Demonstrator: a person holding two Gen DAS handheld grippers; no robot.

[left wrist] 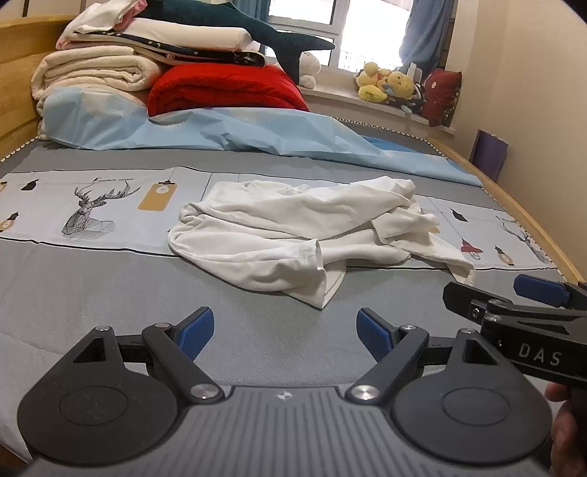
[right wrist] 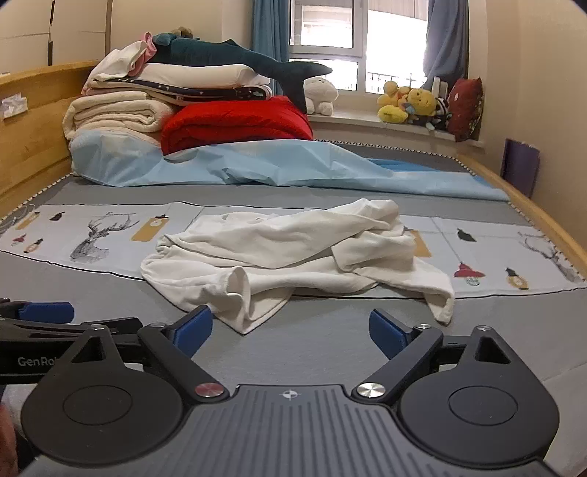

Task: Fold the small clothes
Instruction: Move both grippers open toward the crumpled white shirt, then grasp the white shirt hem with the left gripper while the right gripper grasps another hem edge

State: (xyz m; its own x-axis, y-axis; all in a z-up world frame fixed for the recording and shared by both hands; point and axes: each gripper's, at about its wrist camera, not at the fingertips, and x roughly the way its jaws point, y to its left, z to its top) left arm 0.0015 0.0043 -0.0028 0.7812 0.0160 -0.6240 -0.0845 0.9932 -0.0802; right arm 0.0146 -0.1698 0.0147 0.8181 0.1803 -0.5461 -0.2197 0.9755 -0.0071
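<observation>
A crumpled white garment (left wrist: 293, 231) (right wrist: 293, 253) lies in a heap on the grey bed (left wrist: 110, 286), partly over a printed strip with deer. My left gripper (left wrist: 286, 330) hovers open just short of the garment's near corner, nothing between its blue pads. My right gripper (right wrist: 290, 332) is open too, low over the sheet in front of the same near edge. In the left wrist view the right gripper (left wrist: 513, 297) shows at the right edge. The left gripper's blue pad (right wrist: 46, 311) shows at the left edge of the right wrist view.
At the head of the bed sits a stack of folded blankets (left wrist: 110, 69), a red quilt (left wrist: 227, 88), a plush shark (left wrist: 238, 29) and a light blue sheet (left wrist: 238, 132). Soft toys (left wrist: 389, 86) line the windowsill. The wooden bed frame (left wrist: 532, 227) runs along the right.
</observation>
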